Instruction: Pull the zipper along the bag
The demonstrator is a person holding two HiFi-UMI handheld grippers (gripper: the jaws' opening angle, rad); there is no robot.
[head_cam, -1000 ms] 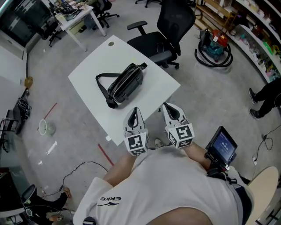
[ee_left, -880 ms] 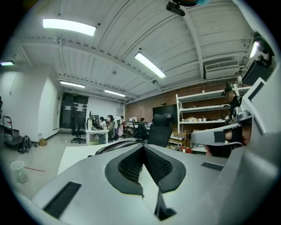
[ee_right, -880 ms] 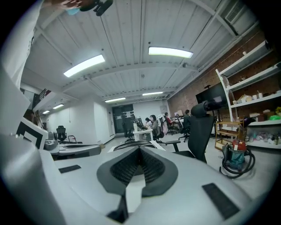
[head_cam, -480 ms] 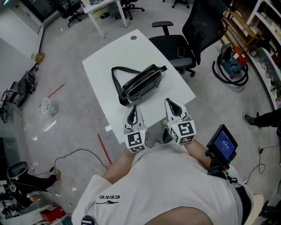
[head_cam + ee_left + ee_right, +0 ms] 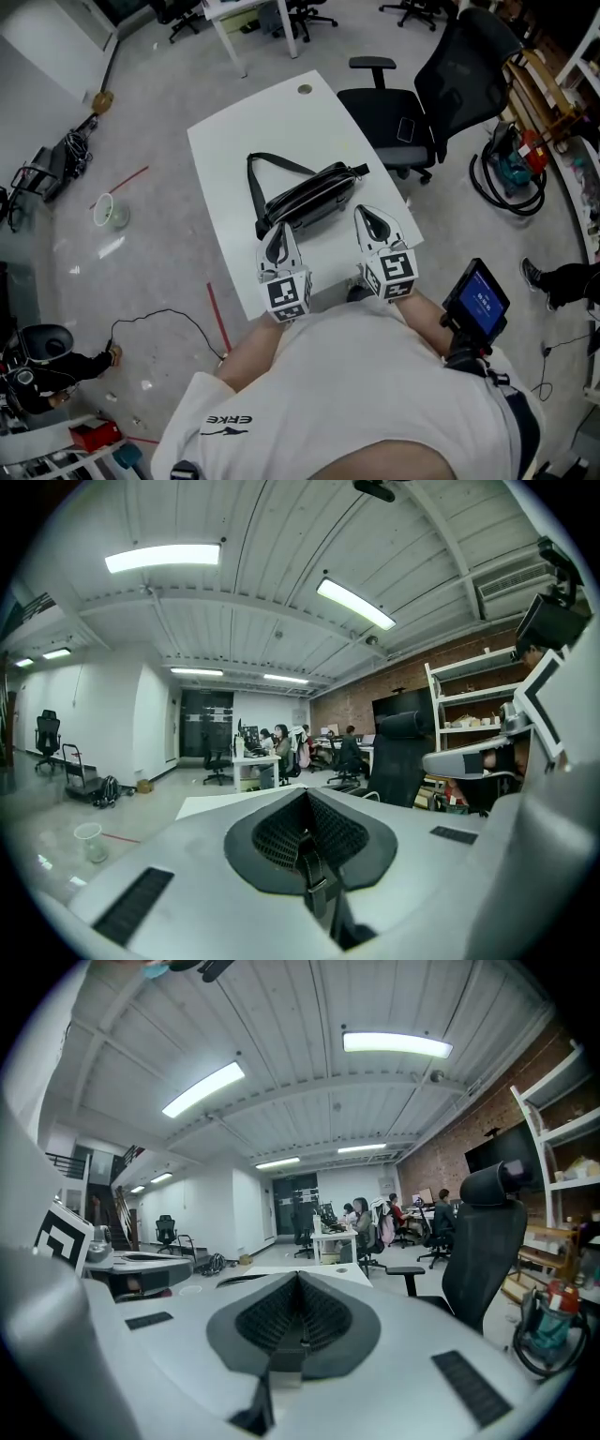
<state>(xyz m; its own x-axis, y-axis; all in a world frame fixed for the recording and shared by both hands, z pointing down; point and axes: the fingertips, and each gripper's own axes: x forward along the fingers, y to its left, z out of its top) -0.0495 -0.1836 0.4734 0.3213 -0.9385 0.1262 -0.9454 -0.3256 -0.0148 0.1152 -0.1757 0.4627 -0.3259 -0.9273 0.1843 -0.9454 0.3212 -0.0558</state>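
Head view: bag (image 5: 314, 197), table (image 5: 225, 155), grey floor (image 5: 159, 267)

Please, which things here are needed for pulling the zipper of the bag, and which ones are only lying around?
For the job: black bag, left gripper, right gripper, white table.

Just lying about: office chair, cup on the floor, vacuum cleaner.

L gripper (image 5: 276, 234), R gripper (image 5: 366, 216) nearer bag (image 5: 314, 197), over table (image 5: 225, 150).
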